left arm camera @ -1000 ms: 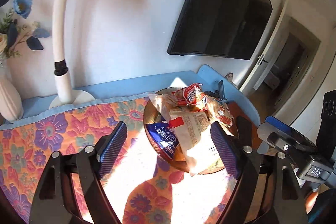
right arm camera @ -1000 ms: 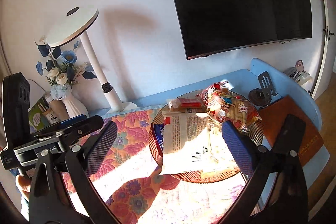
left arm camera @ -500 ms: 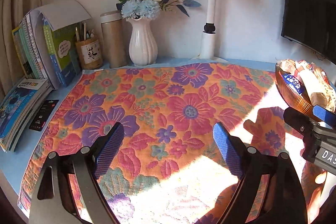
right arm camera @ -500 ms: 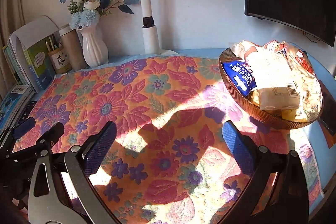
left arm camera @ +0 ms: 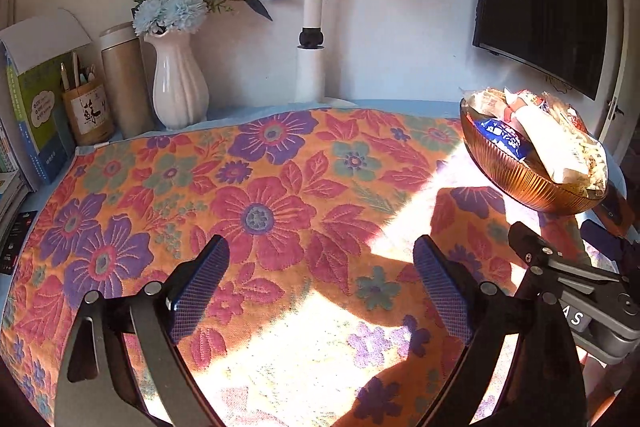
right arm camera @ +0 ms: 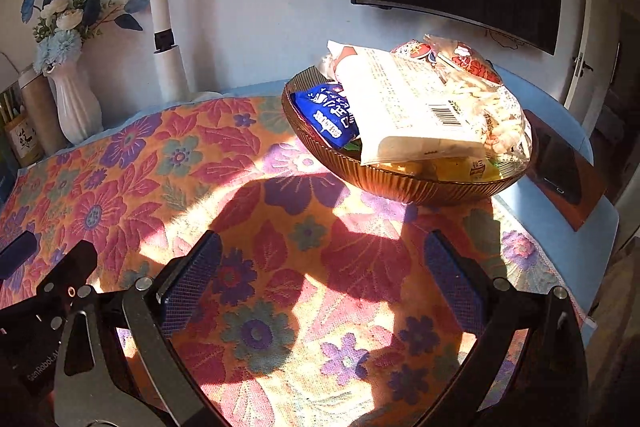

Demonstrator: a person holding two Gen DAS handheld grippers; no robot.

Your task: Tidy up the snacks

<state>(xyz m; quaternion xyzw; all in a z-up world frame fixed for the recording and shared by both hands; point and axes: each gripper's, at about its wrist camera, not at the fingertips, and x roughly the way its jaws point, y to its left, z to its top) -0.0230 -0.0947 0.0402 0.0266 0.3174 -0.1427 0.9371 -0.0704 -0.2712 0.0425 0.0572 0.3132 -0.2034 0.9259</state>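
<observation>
Amber ribbed glass, the bowl (right arm camera: pixel 404 183) sat on the floral cloth (left arm camera: pixel 256 195), heaped with snack packets: 1 blue packet (right arm camera: pixel 328 117) at its near-left rim and 1 large white packet (right arm camera: pixel 408 107) across the top. My left gripper (left arm camera: pixel 320 281) hovered well left of the bowl, its jaws opening with nothing between them. My right gripper (right arm camera: pixel 320 279) hung just before the bowl, spread wide and empty.

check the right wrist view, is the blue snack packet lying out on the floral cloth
No, the blue snack packet sits inside the brown ribbed bowl, tucked beside the large white packet, not on the floral cloth.
</observation>
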